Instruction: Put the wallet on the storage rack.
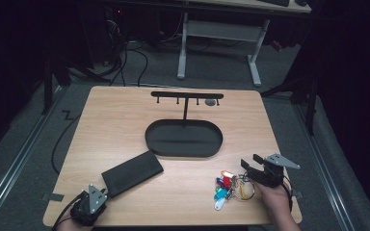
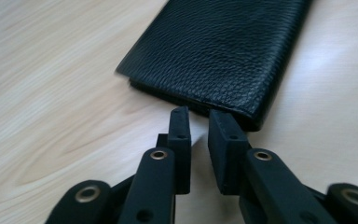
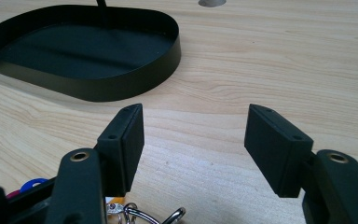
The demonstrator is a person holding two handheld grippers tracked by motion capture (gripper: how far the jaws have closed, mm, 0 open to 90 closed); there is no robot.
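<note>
A black leather wallet lies slantwise at the table's front left. My left gripper is at its near end; in the left gripper view the jaws stand only a narrow gap apart, tips right at the wallet edge, with nothing between them. A bunch of keys with coloured tags and a metal ring lies at the front right. My right gripper hovers just right of it, wide open and empty, pointing toward the black oval tray.
The oval tray sits mid-table with a black hook bar on a post behind it. A small grey disc lies by the bar. Bare wood lies between wallet and keys. A desk frame and cables are on the floor beyond.
</note>
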